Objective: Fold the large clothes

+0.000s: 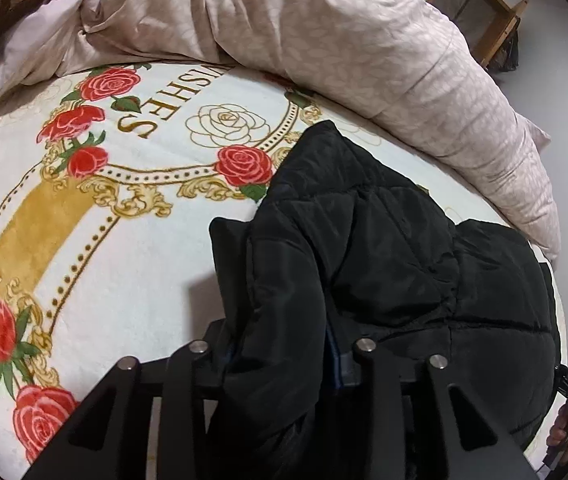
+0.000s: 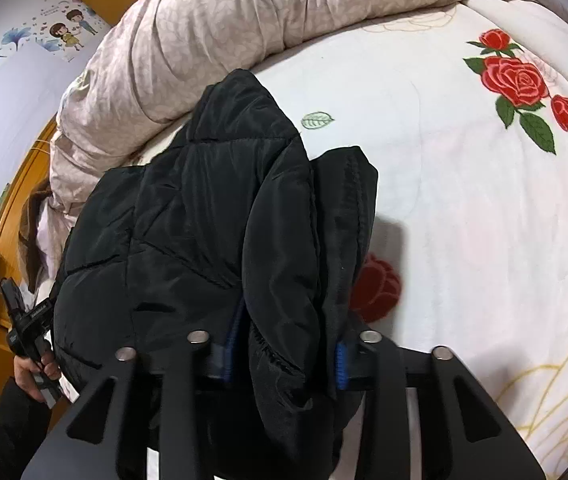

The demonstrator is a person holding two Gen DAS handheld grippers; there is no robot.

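Both my grippers, left gripper [image 1: 284, 356] and right gripper [image 2: 284, 356], pinch the black jacket [image 1: 384, 248] loosely over the bed [image 1: 124, 264]; I should lower evenly beside the duvet [image 1: 324, 40].

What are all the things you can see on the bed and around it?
black puffer jacket: one, black, bunched on the blanket, its near edge between both grippers' fingers
rose blanket: one, white with red roses and gold, covers the bed
quilt: one, pale pink with a leaf pattern, heaped along the far side
wooden frame: one, light brown, on the floor beyond the bed
cartoon sticker: one, colourful, on the wall
left gripper: one, black, jacket fabric between its fingers
right gripper: one, black with blue pads, jacket fabric between its fingers
hand: one, holds the left gripper's handle
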